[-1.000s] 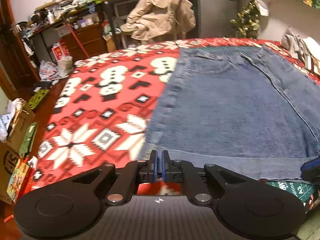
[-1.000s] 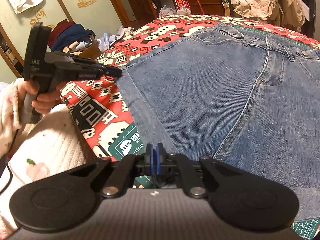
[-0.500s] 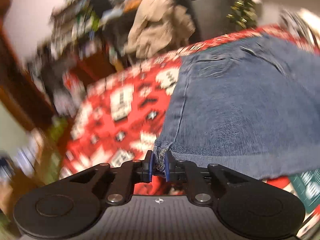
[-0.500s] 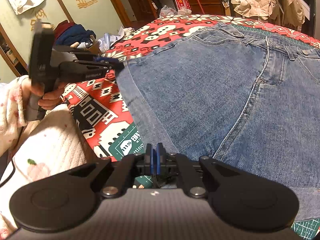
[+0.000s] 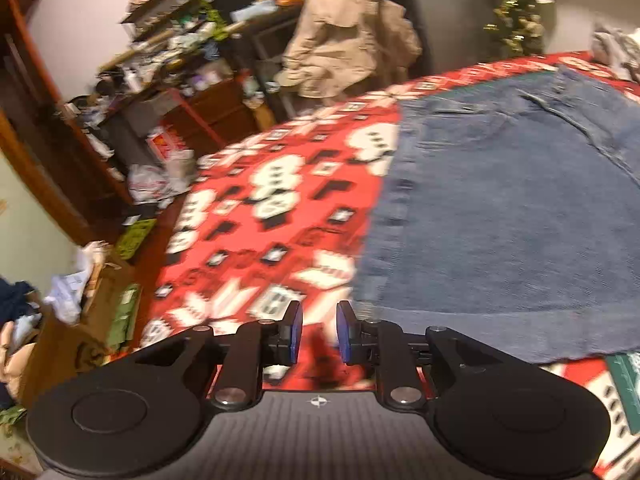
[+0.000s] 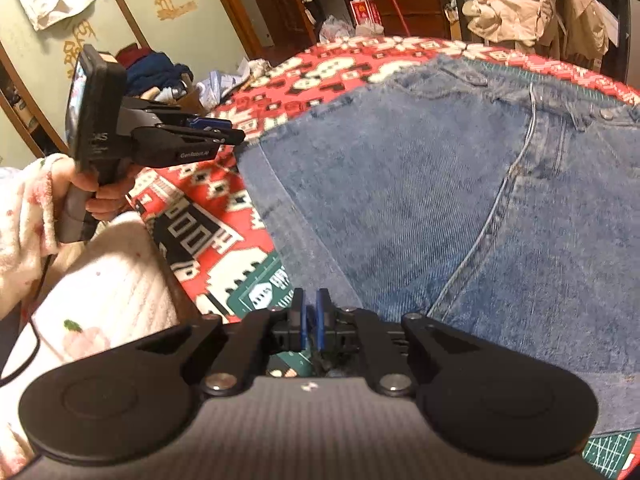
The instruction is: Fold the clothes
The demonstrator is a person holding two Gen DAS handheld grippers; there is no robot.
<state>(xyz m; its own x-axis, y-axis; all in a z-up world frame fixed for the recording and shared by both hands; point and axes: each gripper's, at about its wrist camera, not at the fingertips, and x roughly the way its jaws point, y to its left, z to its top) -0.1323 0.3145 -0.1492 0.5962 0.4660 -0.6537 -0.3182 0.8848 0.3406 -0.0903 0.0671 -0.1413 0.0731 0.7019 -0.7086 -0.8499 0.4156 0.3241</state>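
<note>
A cluttered bedroom with crowded shelves, a beige coat [image 5: 352, 36] draped over a chair and a small tinsel tree surrounds a bed covered in a red blanket with white and black knit-style figures [image 5: 276, 200]. On it lies the blue denim garment [image 6: 440, 208], spread flat; it looks like a skirt or shorts, with the waistband and button at the far end and the raw hem along the near edge, so its long axis runs away from the person. The move ahead turns on the near left corner of that hem: in the left wrist view it sits just ahead of and to the right of the left gripper [image 5: 318, 334], whose blue-padded jaws are opening with only blanket showing between them, nothing grasped. The right gripper [image 6: 310, 320] hovers over the hem further right, its pads nearly together with a thin slit between; denim lies just beyond them, and nothing appears pinched. From that view the left gripper points level at the garment's left edge, its tips close to the corner. The left hand seems nearer the corner a fold would start from.
</note>
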